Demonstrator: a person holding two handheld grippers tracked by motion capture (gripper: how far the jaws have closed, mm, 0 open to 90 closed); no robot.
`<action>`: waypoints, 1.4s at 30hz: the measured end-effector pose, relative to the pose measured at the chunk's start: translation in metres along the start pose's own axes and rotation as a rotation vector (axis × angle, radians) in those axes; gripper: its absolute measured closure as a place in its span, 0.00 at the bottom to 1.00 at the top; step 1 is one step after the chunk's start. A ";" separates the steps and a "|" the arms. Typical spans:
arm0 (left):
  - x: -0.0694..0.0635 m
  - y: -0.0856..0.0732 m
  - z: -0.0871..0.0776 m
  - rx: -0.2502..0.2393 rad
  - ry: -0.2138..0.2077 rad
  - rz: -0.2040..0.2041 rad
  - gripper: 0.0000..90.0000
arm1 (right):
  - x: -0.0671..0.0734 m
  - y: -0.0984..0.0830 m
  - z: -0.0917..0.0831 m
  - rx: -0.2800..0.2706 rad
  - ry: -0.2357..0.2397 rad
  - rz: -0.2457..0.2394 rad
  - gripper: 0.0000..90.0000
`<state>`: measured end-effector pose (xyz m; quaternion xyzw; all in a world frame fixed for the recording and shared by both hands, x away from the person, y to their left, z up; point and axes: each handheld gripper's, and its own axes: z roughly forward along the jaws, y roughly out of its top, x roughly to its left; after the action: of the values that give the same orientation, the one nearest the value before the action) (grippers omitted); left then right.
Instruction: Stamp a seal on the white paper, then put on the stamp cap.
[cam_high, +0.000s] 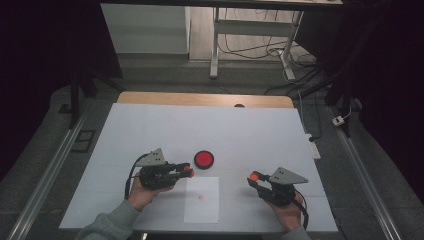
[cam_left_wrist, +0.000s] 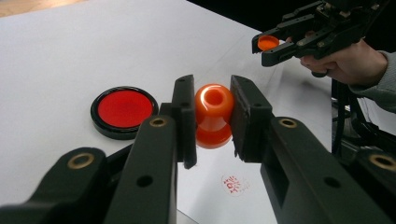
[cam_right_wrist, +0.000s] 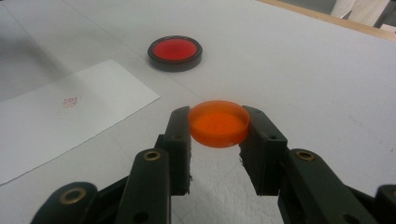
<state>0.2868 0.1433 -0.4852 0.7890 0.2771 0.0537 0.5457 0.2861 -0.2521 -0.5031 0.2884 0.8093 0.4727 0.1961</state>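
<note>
My left gripper (cam_left_wrist: 213, 116) (cam_high: 187, 171) is shut on an orange stamp (cam_left_wrist: 213, 114) (cam_high: 187, 171), held above the table beside the paper. My right gripper (cam_right_wrist: 217, 128) (cam_high: 253, 177) is shut on the stamp's round orange cap (cam_right_wrist: 218, 123) (cam_left_wrist: 267, 43) (cam_high: 255, 176), held flat between the pads at the table's right. A black ink pad with a red centre (cam_high: 204, 159) (cam_left_wrist: 123, 111) (cam_right_wrist: 175, 53) sits open on the white table. A white sheet of paper (cam_high: 202, 199) (cam_right_wrist: 56, 121) lies in front of it, with a small red stamp mark (cam_high: 200, 197) (cam_left_wrist: 232, 184) (cam_right_wrist: 69, 101) on it.
The white table cover (cam_high: 260, 135) spreads wide around the objects, with a wooden edge (cam_high: 205, 99) at the back. Beyond the table stand a desk frame and loose cables (cam_high: 280, 55) on the floor.
</note>
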 end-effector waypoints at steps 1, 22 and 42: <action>0.000 0.000 0.000 -0.002 0.000 0.000 0.81 | 0.000 0.000 0.000 0.000 0.000 0.000 0.71; -0.002 0.009 -0.010 -0.025 -0.005 0.005 0.81 | 0.003 0.002 0.001 -0.008 0.008 -0.006 0.71; -0.003 0.009 -0.009 -0.017 -0.010 0.001 0.81 | 0.016 0.011 0.011 -0.016 0.053 -0.017 0.71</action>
<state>0.2842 0.1466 -0.4732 0.7848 0.2734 0.0523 0.5537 0.2833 -0.2301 -0.4990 0.2673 0.8129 0.4848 0.1811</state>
